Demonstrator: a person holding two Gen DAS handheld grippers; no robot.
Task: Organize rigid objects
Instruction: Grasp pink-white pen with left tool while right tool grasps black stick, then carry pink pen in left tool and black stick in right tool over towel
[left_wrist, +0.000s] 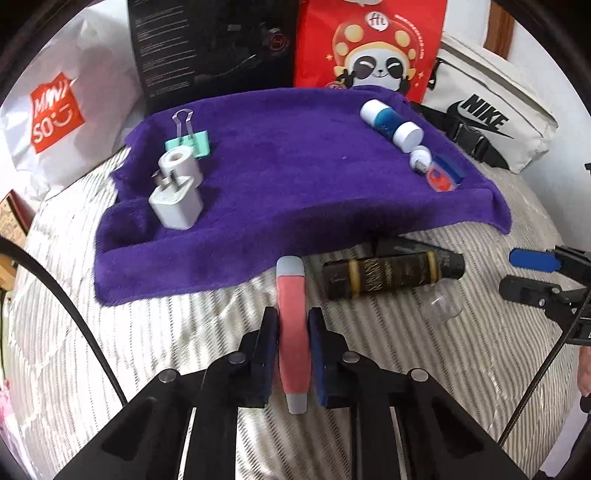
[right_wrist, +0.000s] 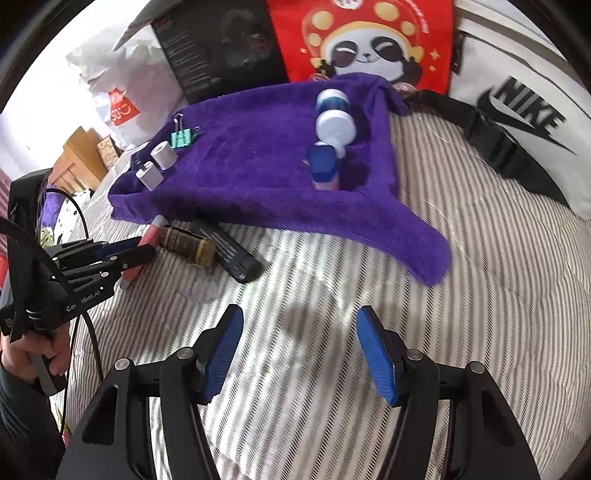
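My left gripper is shut on a pink tube with grey ends, held just above the striped bed in front of the purple towel. The towel carries a white charger, a white roll and a green binder clip on its left. On its right lie a blue and white bottle, a small white cap and a blue and orange item. My right gripper is open and empty over the bed.
A dark brown bottle with a clear cap and a black flat object lie on the bed at the towel's front edge. A black box, red panda bag, white Nike bag and Miniso bag stand behind.
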